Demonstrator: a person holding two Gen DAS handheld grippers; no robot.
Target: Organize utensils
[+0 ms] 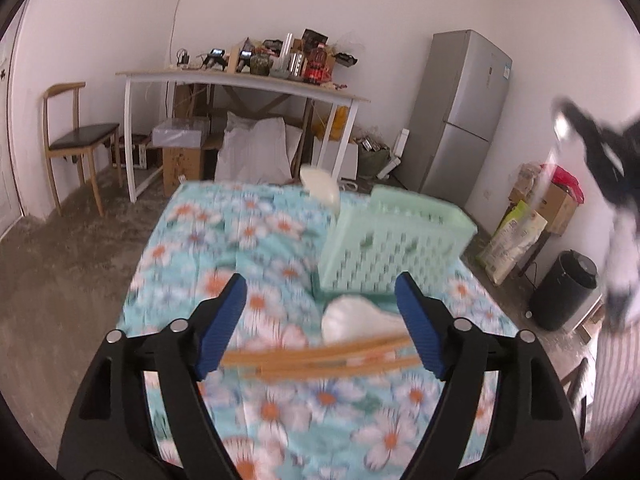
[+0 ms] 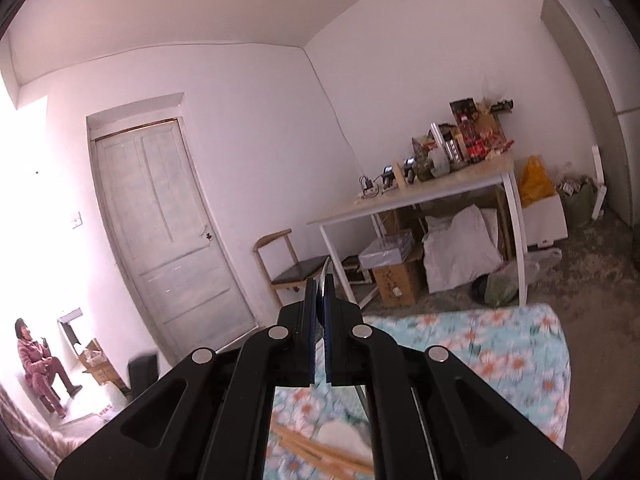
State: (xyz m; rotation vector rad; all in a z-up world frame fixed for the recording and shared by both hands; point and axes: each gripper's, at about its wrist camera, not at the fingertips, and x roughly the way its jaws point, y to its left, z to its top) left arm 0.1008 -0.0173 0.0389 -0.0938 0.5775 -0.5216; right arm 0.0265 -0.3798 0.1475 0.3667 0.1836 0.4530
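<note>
My left gripper (image 1: 320,292) stands open over the table with its floral cloth (image 1: 224,240), and nothing is between its blue pads (image 1: 224,320). Just below it lie several wooden chopsticks (image 1: 320,356) and a white ceramic spoon (image 1: 348,316). Behind them stands a pale green basket (image 1: 392,240), with another white spoon (image 1: 320,188) sticking out at its far left corner. My right gripper (image 2: 320,280) is shut on a thin metal utensil (image 2: 325,270). In the left wrist view it hangs blurred at the upper right (image 1: 600,148), with the utensil's shiny end (image 1: 562,126) pointing up.
Beyond the table's far edge stand a white desk (image 1: 240,80) piled with clutter, a wooden chair (image 1: 76,140), a grey fridge (image 1: 460,112) and a black bin (image 1: 564,288). A closed door (image 2: 160,220) is on the left wall. A person (image 2: 40,364) sits at the far left.
</note>
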